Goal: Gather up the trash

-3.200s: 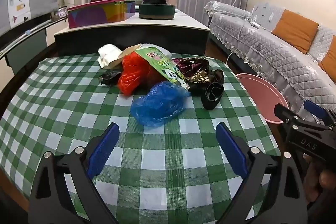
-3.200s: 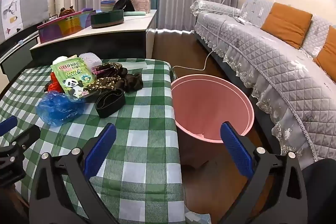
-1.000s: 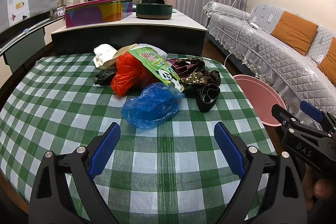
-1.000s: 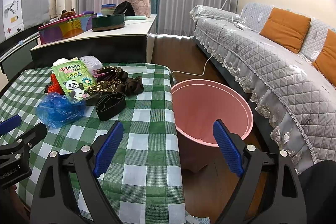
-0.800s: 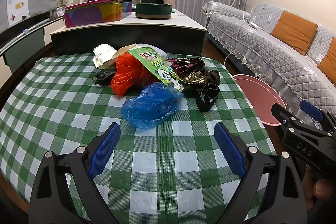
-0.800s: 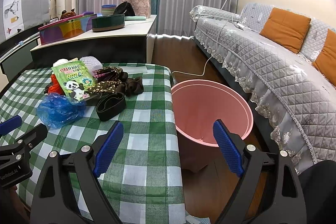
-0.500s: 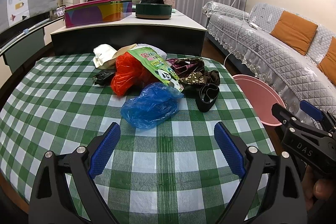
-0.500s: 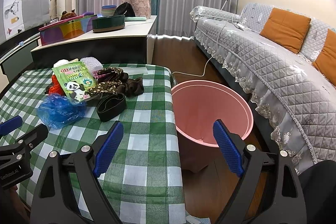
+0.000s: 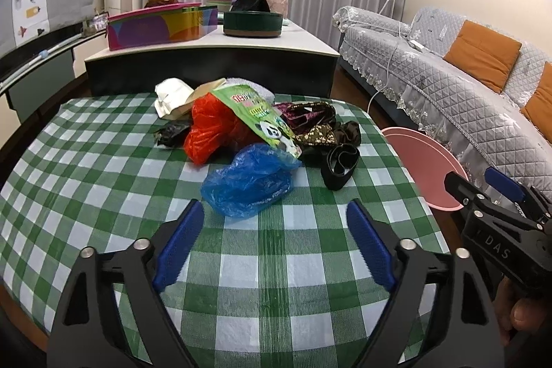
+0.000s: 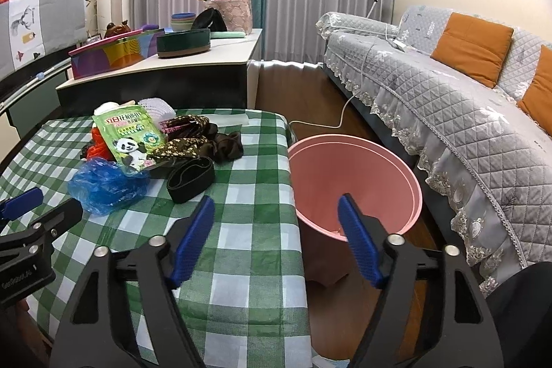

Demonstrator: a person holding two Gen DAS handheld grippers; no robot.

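Note:
A heap of trash lies on the green checked table (image 9: 103, 181): a crumpled blue bag (image 9: 250, 183) (image 10: 107, 183), a red bag (image 9: 210, 130), a green panda packet (image 9: 262, 118) (image 10: 129, 135), a black band (image 9: 339, 162) (image 10: 189, 178), dark fabric scraps (image 9: 310, 118) and white paper (image 9: 170, 95). A pink bin (image 10: 352, 178) (image 9: 422, 157) stands on the floor beside the table's right edge. My left gripper (image 9: 272, 212) hovers over the table just short of the blue bag, jaws closing with nothing between them. My right gripper (image 10: 276, 207) hangs at the table's corner, jaws closing, empty.
A grey quilted sofa (image 10: 448, 99) with orange cushions runs along the right. Behind the table stands a low cabinet (image 9: 214, 57) with a colourful box, a green round tin and a pink basket. A white cable (image 10: 331, 123) lies on the wooden floor.
Both pairs of blue pads have drawn closer together, the right pair more. Neither hand has shifted and the trash lies as before.

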